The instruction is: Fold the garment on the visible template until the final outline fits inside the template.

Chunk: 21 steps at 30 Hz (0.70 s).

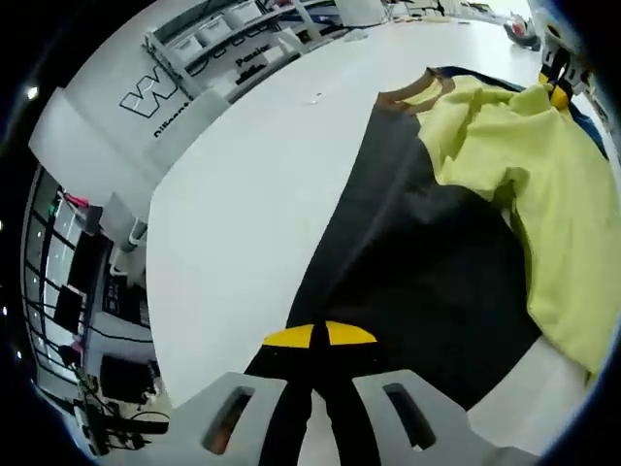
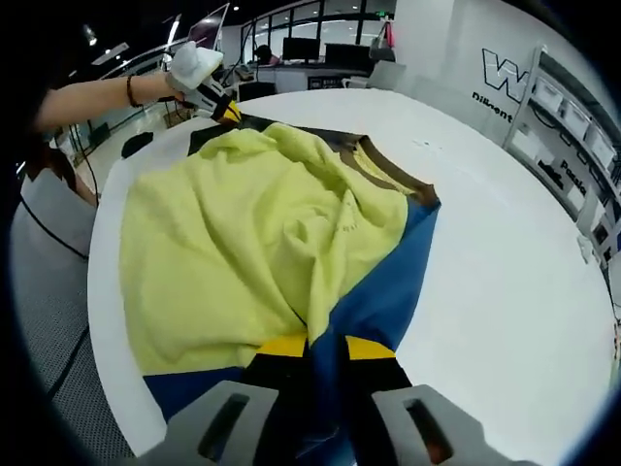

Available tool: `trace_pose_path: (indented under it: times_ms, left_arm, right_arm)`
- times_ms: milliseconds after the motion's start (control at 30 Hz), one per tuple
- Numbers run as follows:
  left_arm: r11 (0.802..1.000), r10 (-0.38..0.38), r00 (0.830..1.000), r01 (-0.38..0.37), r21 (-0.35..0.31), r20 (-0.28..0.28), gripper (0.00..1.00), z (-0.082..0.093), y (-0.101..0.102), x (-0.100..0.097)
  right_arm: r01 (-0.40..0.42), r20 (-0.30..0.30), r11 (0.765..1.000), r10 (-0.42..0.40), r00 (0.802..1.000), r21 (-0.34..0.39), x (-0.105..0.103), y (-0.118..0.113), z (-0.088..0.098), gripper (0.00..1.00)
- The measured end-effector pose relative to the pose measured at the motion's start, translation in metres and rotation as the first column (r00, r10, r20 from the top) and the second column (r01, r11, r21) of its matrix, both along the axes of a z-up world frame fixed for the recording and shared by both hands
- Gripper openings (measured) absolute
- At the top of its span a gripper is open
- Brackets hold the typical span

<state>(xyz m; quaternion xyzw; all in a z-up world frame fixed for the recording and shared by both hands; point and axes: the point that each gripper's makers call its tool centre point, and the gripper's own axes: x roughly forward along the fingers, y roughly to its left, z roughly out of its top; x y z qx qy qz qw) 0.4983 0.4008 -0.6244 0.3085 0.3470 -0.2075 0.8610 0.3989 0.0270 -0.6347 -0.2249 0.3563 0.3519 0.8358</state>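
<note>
A crumpled yellow garment [image 1: 529, 184] [image 2: 243, 233] lies on a larger dark cloth, which looks black [image 1: 408, 262] in the left gripper view and blue [image 2: 388, 282] in the right gripper view. The cloth has a brown collar [image 1: 417, 92] [image 2: 388, 170]. My left gripper [image 1: 319, 335] is shut on the black edge of the cloth. It also appears far off in the right gripper view [image 2: 209, 92], held by a hand. My right gripper [image 2: 325, 347] is shut on the blue edge. In the left gripper view it shows at the cloth's far corner [image 1: 558, 83].
Everything rests on a white round table [image 1: 252, 204] [image 2: 495, 282]. Shelves with bins [image 1: 223, 39] and a white wall with lettering [image 2: 509, 73] stand beyond it. Desks with monitors [image 2: 320, 53] are at the back. A person's arm [image 2: 92, 97] reaches in from the left.
</note>
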Motion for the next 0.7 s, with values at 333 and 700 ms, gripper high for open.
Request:
trace_pose_path:
  times_ms: [333,700]
  left_arm:
    - [0.994,-0.068,0.995,0.074,-0.075,0.070,0.10,0.029,-0.033,-0.017]
    - [0.984,-0.102,0.992,0.111,-0.139,0.068,0.12,0.036,-0.058,-0.051]
  right_arm:
    - [0.060,0.021,0.997,-0.061,0.998,0.041,0.002,0.002,0.015,0.40]
    - [0.091,0.020,0.995,-0.092,0.996,0.040,-0.008,-0.003,0.020,0.39]
